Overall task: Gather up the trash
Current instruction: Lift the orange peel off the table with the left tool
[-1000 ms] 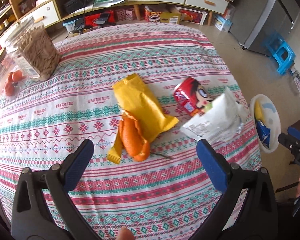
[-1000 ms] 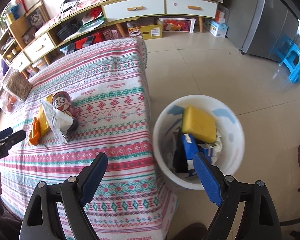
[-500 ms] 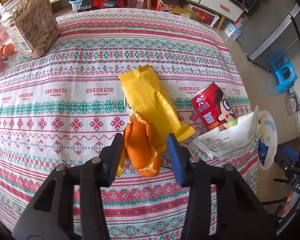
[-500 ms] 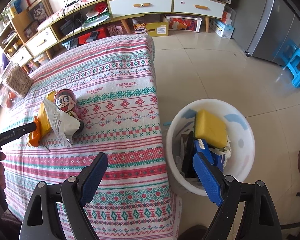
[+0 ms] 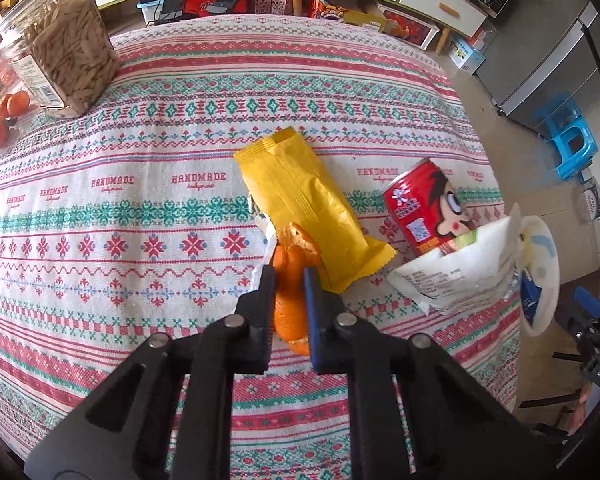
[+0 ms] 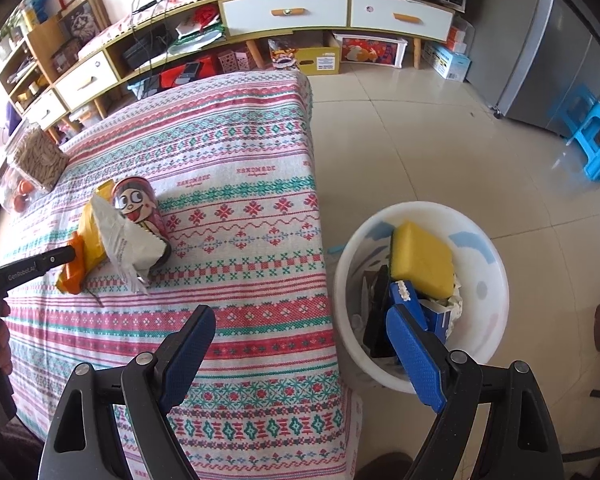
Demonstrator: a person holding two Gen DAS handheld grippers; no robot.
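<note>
My left gripper (image 5: 289, 278) points down at the patterned tablecloth (image 5: 140, 240) and is shut on a piece of orange peel (image 5: 288, 304), both pads pressing its sides. The peel lies against a yellow snack wrapper (image 5: 300, 200). To the right of it a red cartoon can (image 5: 420, 208) lies on its side with a crumpled white wrapper (image 5: 460, 276) leaning on it. My right gripper (image 6: 300, 316) hangs open and empty over the table's edge, beside a white bin (image 6: 348, 248) on the floor that holds a yellow sponge (image 6: 422, 264) and blue packaging.
A clear jar of seeds (image 5: 64, 52) and small oranges (image 5: 8, 108) stand at the table's far left. Beyond the table are a low cabinet (image 6: 284, 12), a grey fridge (image 6: 560, 60) and a blue stool (image 6: 596, 144) on tiled floor.
The left gripper dropped toward the table and closed from wide open onto the orange peel. The right gripper has stayed open in place.
</note>
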